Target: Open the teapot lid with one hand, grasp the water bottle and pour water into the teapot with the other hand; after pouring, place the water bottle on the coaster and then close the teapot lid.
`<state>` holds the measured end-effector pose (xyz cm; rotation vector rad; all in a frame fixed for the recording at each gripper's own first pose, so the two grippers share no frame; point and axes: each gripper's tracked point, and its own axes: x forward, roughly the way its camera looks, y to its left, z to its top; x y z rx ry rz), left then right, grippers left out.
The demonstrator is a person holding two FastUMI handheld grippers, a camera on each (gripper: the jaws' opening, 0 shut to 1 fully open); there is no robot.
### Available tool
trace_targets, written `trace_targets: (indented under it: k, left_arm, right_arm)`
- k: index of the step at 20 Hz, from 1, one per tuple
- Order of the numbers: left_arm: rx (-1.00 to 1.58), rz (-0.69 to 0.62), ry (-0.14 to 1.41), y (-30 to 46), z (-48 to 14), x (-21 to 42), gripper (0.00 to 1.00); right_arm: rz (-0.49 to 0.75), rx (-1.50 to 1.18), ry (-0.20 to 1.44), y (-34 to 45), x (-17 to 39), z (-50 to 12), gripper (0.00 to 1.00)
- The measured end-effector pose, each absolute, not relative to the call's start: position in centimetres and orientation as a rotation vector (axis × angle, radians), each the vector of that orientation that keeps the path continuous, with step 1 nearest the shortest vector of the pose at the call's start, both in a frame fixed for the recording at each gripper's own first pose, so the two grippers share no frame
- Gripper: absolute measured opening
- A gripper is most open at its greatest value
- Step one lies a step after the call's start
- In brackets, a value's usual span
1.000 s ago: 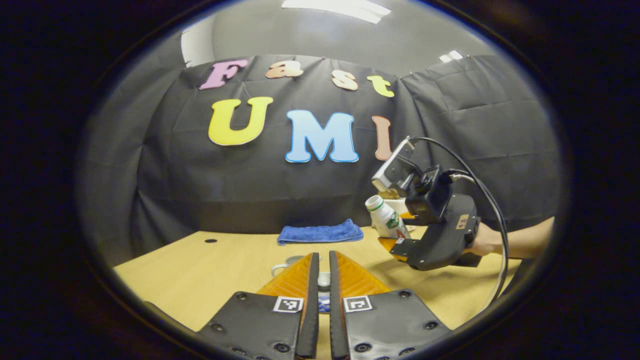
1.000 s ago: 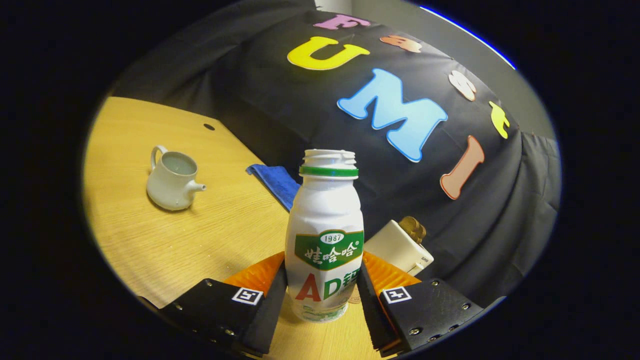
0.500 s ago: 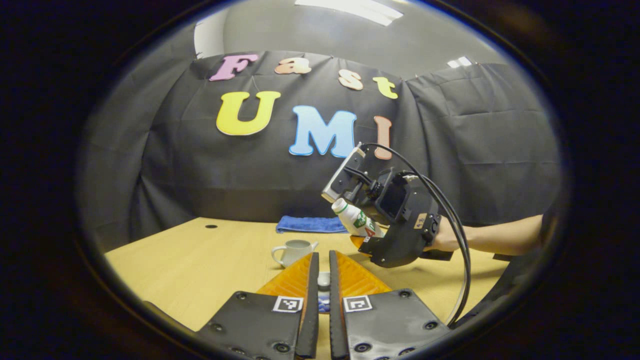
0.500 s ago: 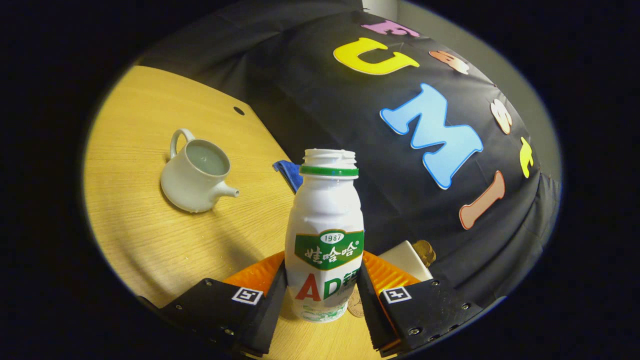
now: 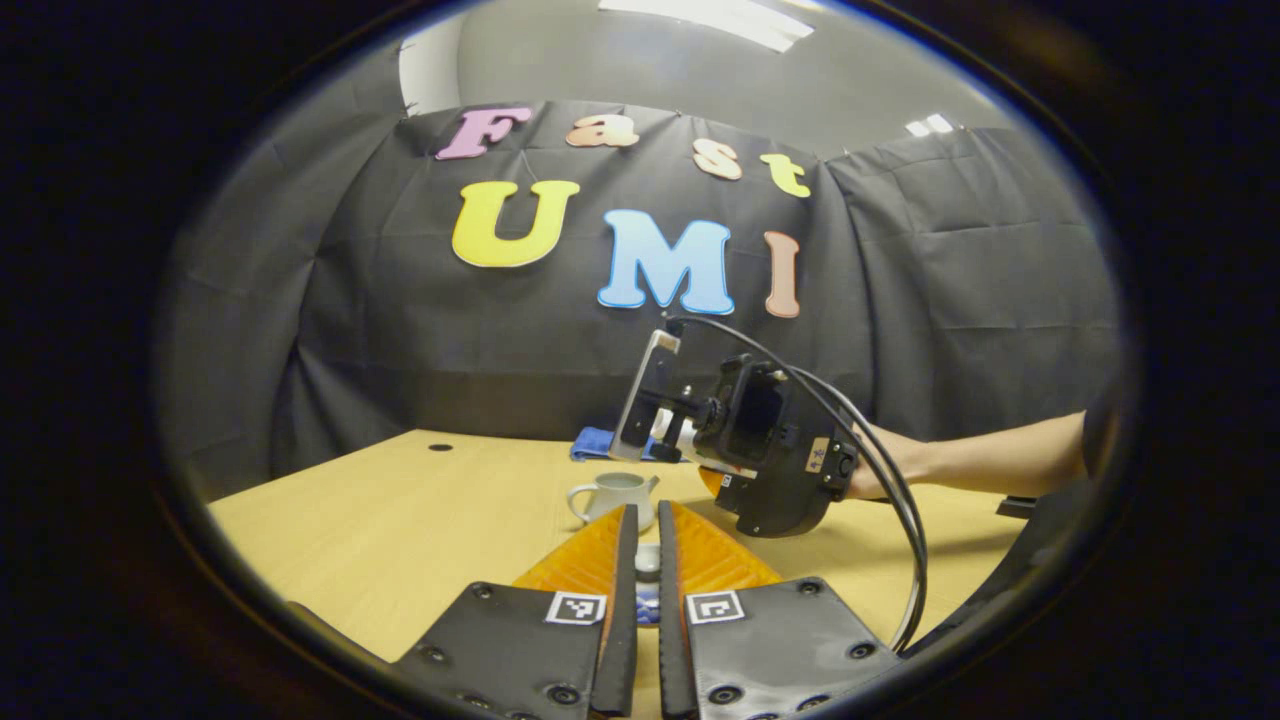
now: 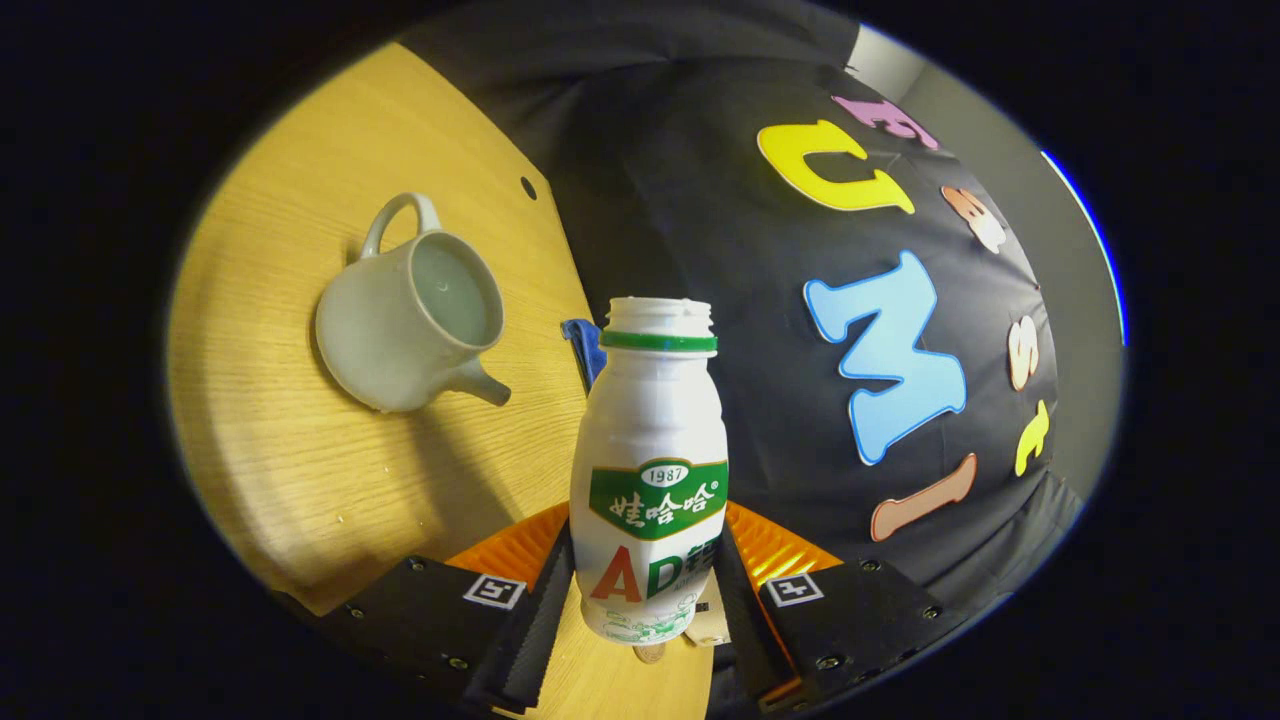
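Presently listed, largest first: counter [image 6: 300, 480], pale wood, carrying the teapot [image 6: 410, 310], white, lidless, mouth open, spout toward the bottle, set left of my right tongs [image 6: 645, 590]. Water bottle [image 6: 652, 450], white with green band, uncapped, pinched at its lower body by both fingers of the right tongs, tilted toward the pot. Lid [image 5: 648, 562], small, pale, pinched in my left tongs [image 5: 640, 575]. Pouring advice, as I judge: bring the neck over the open mouth before tipping further, slowly.
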<state>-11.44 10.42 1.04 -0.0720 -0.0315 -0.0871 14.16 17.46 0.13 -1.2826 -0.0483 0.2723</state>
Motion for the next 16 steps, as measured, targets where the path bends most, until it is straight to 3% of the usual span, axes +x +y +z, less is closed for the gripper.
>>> trace_targets:
  k: [9,10,13,15,16]
  left_arm:
    - [-0.060,-0.083,-0.031,10.5,0.9,-11.5,0.19]
    - [-0.059,-0.083,-0.031,10.5,0.9,-11.5,0.15]
    - [-0.061,-0.068,-0.037,11.1,1.1,-11.5,0.19]
    - [-0.072,-0.066,-0.038,11.4,1.0,-11.6,0.16]
    - [-0.074,-0.066,-0.038,11.4,1.0,-11.4,0.19]
  right_arm:
    - [0.244,-1.506,-0.161,19.1,14.4,1.5,0.71]
    - [0.241,-1.529,-0.168,19.2,14.4,1.7,0.71]
    - [0.237,-1.585,-0.181,19.2,14.2,2.0,0.71]
    - [0.231,-1.617,-0.194,19.3,14.1,2.1,0.71]
    - [0.227,-1.641,-0.206,19.4,14.1,2.2,0.71]
